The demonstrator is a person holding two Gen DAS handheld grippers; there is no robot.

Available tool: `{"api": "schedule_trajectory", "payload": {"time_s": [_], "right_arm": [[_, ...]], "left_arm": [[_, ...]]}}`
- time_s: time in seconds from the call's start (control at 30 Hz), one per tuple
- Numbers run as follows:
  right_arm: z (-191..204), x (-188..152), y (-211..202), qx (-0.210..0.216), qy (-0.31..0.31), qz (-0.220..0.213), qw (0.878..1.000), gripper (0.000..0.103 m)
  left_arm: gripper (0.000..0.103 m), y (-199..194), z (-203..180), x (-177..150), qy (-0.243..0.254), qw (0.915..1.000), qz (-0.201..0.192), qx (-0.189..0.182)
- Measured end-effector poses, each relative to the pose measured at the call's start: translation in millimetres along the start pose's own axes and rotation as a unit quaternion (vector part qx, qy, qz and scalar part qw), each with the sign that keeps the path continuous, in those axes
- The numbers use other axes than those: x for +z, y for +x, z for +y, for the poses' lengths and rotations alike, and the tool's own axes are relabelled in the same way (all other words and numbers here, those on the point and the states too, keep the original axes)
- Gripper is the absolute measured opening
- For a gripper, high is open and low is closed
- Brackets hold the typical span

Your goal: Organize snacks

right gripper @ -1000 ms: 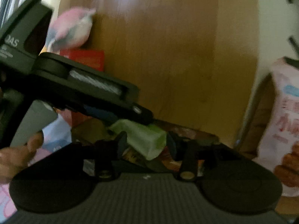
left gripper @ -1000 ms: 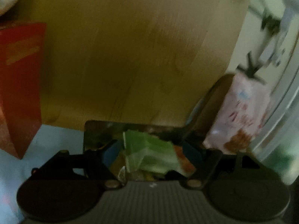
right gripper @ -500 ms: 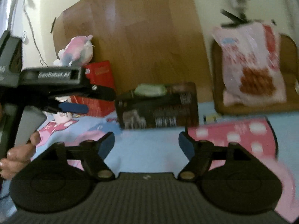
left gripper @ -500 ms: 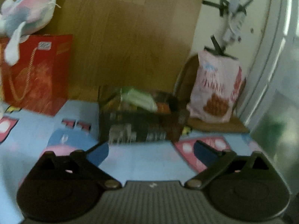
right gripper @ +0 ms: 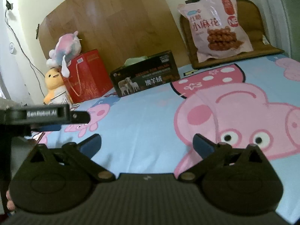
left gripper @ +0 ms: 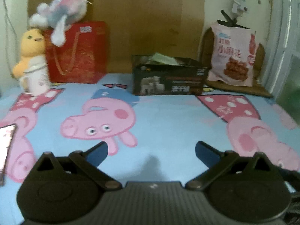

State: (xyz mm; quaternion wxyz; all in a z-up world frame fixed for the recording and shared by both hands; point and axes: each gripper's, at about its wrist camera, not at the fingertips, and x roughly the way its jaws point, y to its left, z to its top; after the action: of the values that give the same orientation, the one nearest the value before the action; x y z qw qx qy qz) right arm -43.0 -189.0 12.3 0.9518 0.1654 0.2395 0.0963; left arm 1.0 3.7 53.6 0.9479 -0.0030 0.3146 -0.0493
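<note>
A dark open box point(left gripper: 166, 83) stands at the back of the bedsheet, and a green packet point(left gripper: 163, 58) pokes out of its top. The right wrist view shows the same box point(right gripper: 144, 78) and green packet point(right gripper: 136, 60). To the box's right, a pink snack bag point(left gripper: 232, 56) point(right gripper: 219, 26) leans upright on a brown cushion. My left gripper point(left gripper: 151, 151) is open and empty, well short of the box. My right gripper point(right gripper: 146, 140) also hovers over the sheet, its jaws opening with nothing between them.
A red gift bag point(left gripper: 76, 52) with a pink plush toy point(left gripper: 61, 9) on top stands left of the box. Beside it are a yellow plush point(left gripper: 30, 45) and a white cup point(left gripper: 36, 80). A phone point(left gripper: 5, 146) lies at the left edge. The left tool's black body point(right gripper: 43, 113) crosses the right view.
Both grippers have drawn back from the dark box, and the green packet that was between their fingers now stays in it. Both pairs of jaws have spread wide.
</note>
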Motion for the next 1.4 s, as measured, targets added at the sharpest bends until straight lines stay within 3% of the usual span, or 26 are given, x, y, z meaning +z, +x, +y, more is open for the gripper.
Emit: {"api": "schedule_trajectory", "payload": {"time_s": [0.17, 0.47, 0.93, 1.07, 1.2, 1.4], "right_arm": [[7.0, -5.1, -9.1, 0.006, -0.006, 0.003, 1.0, 0.103], [13.0, -10.0, -19.3, 0.019, -0.007, 0.006, 1.0, 0.103], [15.0, -13.6, -38.7, 0.021, -0.015, -0.013, 1.0, 0.103], [13.4, -13.2, -40.4, 0.017, -0.015, -0.02, 1.0, 0.103], [10.5, -13.8, -35.5, 0.016, -0.007, -0.015, 1.0, 0.103], [6.6, -13.6, -32.3, 0.006, -0.01, -0.024, 1.0, 0.103]], "left_arm": [[0.103, -16.6, -0.8, -11.5, 0.009, 0.9994, -0.011, 0.032], [0.103, -30.2, -6.5, -26.9, 0.019, 0.9986, -0.016, 0.046], [0.103, -60.3, -19.9, -28.6, 0.037, 0.9926, -0.075, 0.088], [0.103, -62.3, -25.7, -27.5, 0.052, 0.9875, -0.091, 0.118], [0.103, -56.6, -28.7, -29.1, 0.063, 0.9837, -0.09, 0.142], [0.103, -46.8, -27.6, -29.2, 0.055, 0.9868, -0.076, 0.132]]}}
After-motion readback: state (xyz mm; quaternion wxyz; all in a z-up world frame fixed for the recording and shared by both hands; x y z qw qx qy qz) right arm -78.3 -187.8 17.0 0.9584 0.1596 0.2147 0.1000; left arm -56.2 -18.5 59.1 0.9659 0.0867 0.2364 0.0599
